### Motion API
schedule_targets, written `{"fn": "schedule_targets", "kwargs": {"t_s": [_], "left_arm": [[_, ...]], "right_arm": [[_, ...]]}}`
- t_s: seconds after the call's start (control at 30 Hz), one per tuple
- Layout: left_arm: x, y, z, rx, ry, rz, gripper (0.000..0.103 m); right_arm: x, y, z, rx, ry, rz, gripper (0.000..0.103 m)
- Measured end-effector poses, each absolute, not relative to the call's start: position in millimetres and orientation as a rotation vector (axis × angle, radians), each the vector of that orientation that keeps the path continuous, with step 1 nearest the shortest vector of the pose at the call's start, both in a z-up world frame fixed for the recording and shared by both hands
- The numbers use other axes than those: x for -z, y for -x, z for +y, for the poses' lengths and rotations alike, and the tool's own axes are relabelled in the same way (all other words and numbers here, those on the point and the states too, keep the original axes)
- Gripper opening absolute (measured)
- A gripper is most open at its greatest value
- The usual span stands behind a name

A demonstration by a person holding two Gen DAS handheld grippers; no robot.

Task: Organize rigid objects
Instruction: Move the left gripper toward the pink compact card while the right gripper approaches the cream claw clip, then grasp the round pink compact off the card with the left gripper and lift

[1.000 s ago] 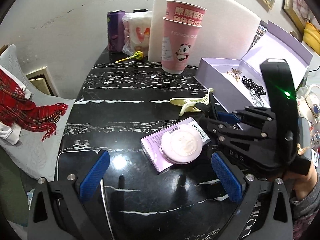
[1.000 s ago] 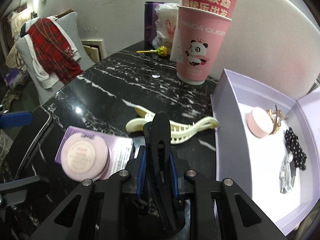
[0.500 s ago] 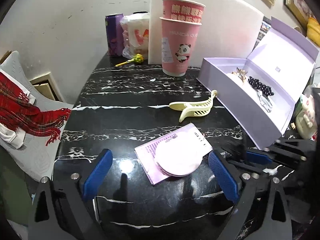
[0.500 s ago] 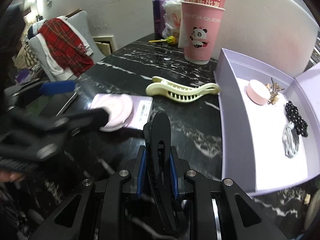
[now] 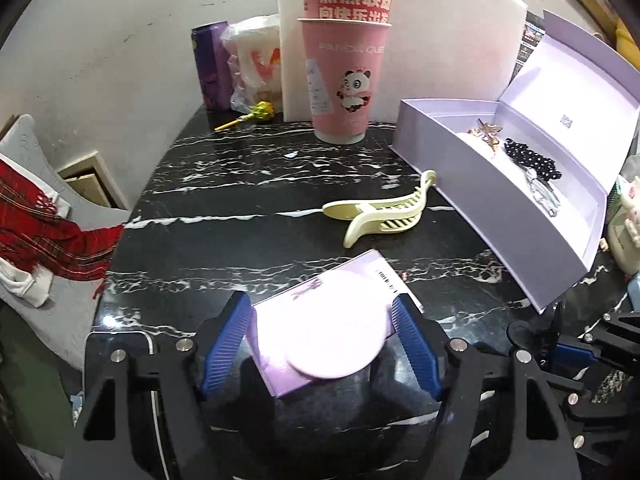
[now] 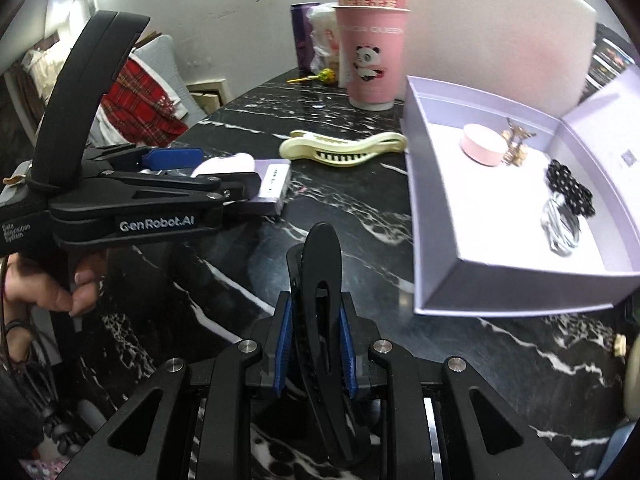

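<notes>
Black white-veined marble worktop; on it we list the following. Left gripper: blue-padded jaws set either side of a round pale-pink compact that sits on a flat lilac card packet; whether the pads press the compact or packet, or just bracket them, we cannot tell; in the right wrist view the same gripper is level over the packet. Right gripper: jaws closed on a long black plastic hair clip, held upright above the worktop. Cream plastic claw hair clip: lying on the worktop, between the packet and the box, near the box wall. Open lilac cardboard box: lid hinged back; inside we note a round pink tin, a gold-toned hair ornament, a black white-dotted scrunchie and a grey-silver hair tie. Stacked pink paper cups with a panda print: upright at the back, before a white foam board. Purple can, yellow lollipop: rear left corner.
</notes>
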State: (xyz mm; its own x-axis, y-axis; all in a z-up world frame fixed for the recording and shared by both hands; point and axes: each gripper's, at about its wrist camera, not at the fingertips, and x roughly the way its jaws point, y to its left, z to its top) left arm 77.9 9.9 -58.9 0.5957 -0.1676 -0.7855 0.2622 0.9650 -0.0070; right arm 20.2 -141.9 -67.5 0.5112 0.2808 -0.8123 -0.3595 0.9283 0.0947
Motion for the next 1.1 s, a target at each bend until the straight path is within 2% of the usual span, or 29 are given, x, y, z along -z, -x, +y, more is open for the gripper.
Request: {"fn": "schedule_targets", "kwargs": {"t_s": [0.07, 0.13, 0.2, 0.8, 1.1], "left_arm": [[59, -78, 7, 0.258, -0.124, 0.901, 0.073], [58, -76, 3, 0.272, -0.135, 0.894, 0.062], [57, -74, -1, 0.288, -0.144, 0.892, 0.055], [56, -9, -26, 0.421, -0.153, 0.952, 0.055], [66, -6, -20, 0.399, -0.089, 0.993, 0.054]], "right_arm": [[67, -19, -147, -0.377, 0.074, 0.96, 0.022], [67, -19, -152, -0.37, 0.059, 0.96, 0.022], [68, -18, -155, -0.366, 0.05, 0.959, 0.022], [69, 2, -192, -0.344, 0.008, 0.952, 0.022], [71, 9, -197, -0.347, 0.014, 0.947, 0.024]]}}
